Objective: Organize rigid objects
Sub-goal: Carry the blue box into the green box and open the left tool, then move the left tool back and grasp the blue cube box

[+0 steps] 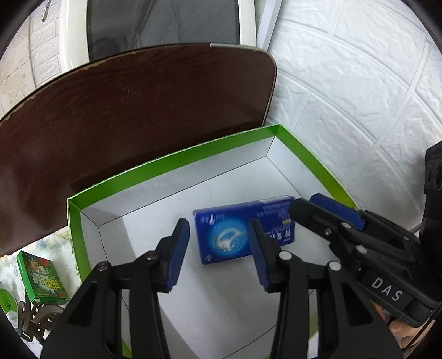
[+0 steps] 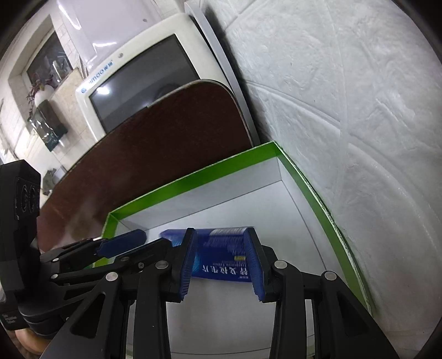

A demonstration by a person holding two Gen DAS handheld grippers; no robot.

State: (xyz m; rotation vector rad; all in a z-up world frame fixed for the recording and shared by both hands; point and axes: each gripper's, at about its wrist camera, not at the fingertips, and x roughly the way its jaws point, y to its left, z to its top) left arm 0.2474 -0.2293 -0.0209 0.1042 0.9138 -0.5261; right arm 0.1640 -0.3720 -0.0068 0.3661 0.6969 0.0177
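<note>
A blue box (image 1: 226, 234) with white print sits over the white floor of an open tray with a green rim (image 1: 165, 163). In the left wrist view my right gripper (image 1: 302, 203) comes in from the right, its fingers at the box's right end. The right wrist view shows the blue box (image 2: 218, 265) filling the gap between the pads, with my right gripper (image 2: 221, 256) shut on it. My left gripper (image 1: 218, 256) stands open just in front of the box with nothing between its pads. It also shows at the left (image 2: 154, 239) over the tray's green rim (image 2: 193, 179).
A dark brown board (image 1: 138, 110) leans behind the tray, with an old cream monitor (image 1: 165, 22) behind it. A white brick-pattern wall (image 1: 359, 82) runs along the tray's right side. Left of the tray lie a green box (image 1: 41, 279), a disc (image 1: 8, 303) and a brown strap (image 1: 33, 320).
</note>
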